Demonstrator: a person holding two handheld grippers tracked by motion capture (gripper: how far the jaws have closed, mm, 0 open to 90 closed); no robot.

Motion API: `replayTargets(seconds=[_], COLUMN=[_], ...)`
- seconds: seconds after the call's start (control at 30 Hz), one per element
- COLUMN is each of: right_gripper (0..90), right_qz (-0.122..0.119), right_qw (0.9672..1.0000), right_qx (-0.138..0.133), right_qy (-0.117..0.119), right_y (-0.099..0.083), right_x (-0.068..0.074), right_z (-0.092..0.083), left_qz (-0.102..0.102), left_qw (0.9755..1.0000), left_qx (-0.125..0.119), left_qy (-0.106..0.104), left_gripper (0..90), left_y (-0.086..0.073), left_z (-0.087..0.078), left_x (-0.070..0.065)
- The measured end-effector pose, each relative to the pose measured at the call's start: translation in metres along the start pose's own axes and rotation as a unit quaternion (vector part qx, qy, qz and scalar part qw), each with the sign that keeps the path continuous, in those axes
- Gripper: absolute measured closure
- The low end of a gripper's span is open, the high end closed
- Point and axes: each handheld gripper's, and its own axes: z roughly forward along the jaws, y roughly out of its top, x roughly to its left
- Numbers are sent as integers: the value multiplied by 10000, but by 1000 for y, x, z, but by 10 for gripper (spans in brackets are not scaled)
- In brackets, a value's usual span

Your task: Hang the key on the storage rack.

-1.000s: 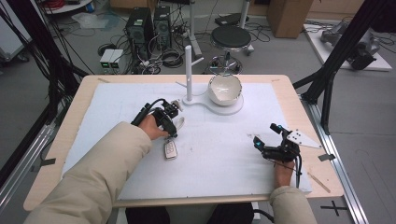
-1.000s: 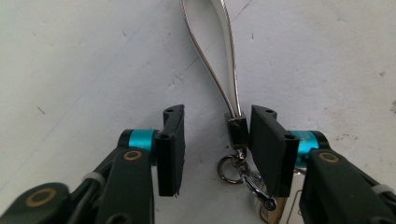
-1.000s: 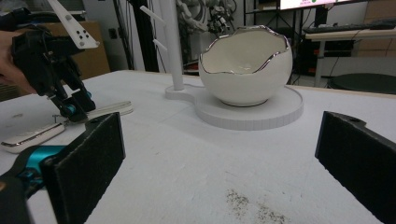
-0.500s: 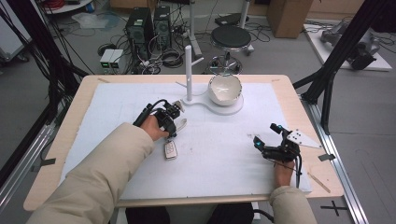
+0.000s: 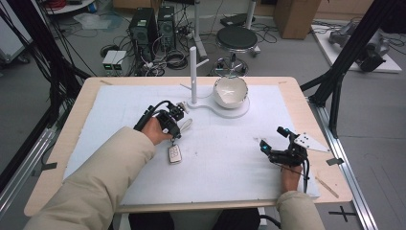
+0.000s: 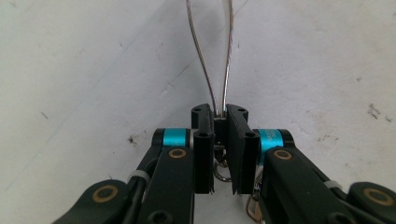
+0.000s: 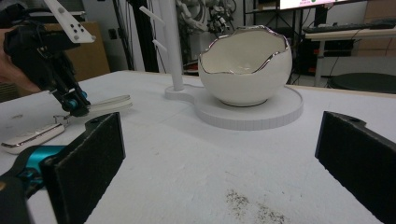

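Bowl [image 5: 230,91] shaped like a cracked eggshell sits on a white stand [image 5: 238,111] with an upright peg post [image 5: 193,72], beyond both hands on the white mat [image 5: 230,163]. Just short of the post, the left gripper [image 5: 179,112] has just clenched on the thin metal loop [image 6: 215,56] of a key fob [image 5: 175,154] lying on the mat beside that hand, while the right gripper [image 5: 274,140] rests well apart near the right edge, jaws wide and holding nothing

In the left gripper view the key ring's strap [image 6: 212,56] runs off the top edge, and its rings sit half hidden behind the left tool [image 6: 219,122]. In the high view the key fob [image 5: 175,154] is too small to read.
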Motion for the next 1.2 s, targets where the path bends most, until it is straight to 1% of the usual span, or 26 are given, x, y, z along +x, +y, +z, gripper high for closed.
replayTargets(seconds=[0.03,0.07,0.1,0.17,0.3,0.33,0.37,0.4,0.43,0.47,0.5,0.57,0.6,0.73,0.8,0.83,0.87,0.9,0.97,1.0,1.03,1.07,1.1,1.13,1.17,1.2], right_gripper=[6,6,6,6,6,6,6,6,6,6,6,6,6,6,6,5,6,6,6,6,6,6,6,6,6,6], right_qz=[25,22,17,18,9,12,6,14,12,10,9,9,-14,-20,-16,-14,-12,-10,-12,-8,11,16,16,12,17,12], right_qw=[10000,10000,10000,10000,10000,10000,10000,10000,10000,10000,10000,10000,10000,10000,10000,10000,10000,10000,10000,10000,10000,10000,10000,10000,10000,10000], right_qx=[16,19,19,20,21,21,23,21,22,23,22,21,10,10,11,11,11,12,11,11,24,21,22,24,24,23], right_qy=[8,8,5,6,5,6,2,2,0,0,6,1,10,0,2,8,7,9,8,11,-1,0,1,1,1,3], right_y=[0,0,0,0,0,0,0,0,0,0,0,0,0,0,0,0,0,0,0,0,0,0,0,0,0,0], right_x=[0,0,0,0,0,1,0,0,0,0,1,1,0,0,0,0,0,0,0,0,1,1,1,0,0,0], right_z=[0,0,0,0,0,0,0,0,0,0,0,0,0,0,0,0,0,0,0,0,0,0,0,0,0,0], left_qz=[29,27,91,135,149,86,100,100,119,103,134,90,103,59,75,59,44,54,69,33,35,12,-5,-25,-9,-35], left_qw=[10000,9998,9995,9986,9951,9941,9931,9918,9910,9887,9877,9842,9825,9756,9715,9698,9671,9655,9630,9611,9604,9585,9574,9552,9540,9515], left_qx=[-53,-203,-293,-494,-971,-1075,-1156,-1260,-1314,-1476,-1538,-1749,-1833,-2169,-2340,-2407,-2512,-2575,-2660,-2725,-2749,-2810,-2843,-2909,-2946,-3024], left_qy=[9,29,35,94,151,103,170,201,224,228,238,249,305,345,375,385,387,397,429,447,444,476,497,535,559,559], left_gripper=[814,814,814,814,814,813,814,814,814,814,814,814,814,814,814,814,815,815,815,814,815,815,814,815,815,815], left_y=[0,-1,-1,-2,-5,-6,-6,-7,-8,-9,-10,-11,-11,-12,-13,-13,-14,-14,-14,-14,-14,-14,-14,-13,-13,-12], left_z=[-2,-4,-7,-13,-25,-27,-30,-33,-34,-37,-39,-43,-46,-53,-57,-59,-61,-62,-65,-66,-67,-68,-69,-70,-72,-73], left_x=[0,-1,-1,-1,2,3,3,3,3,2,3,3,3,4,4,4,5,5,6,6,6,7,7,7,7,8])
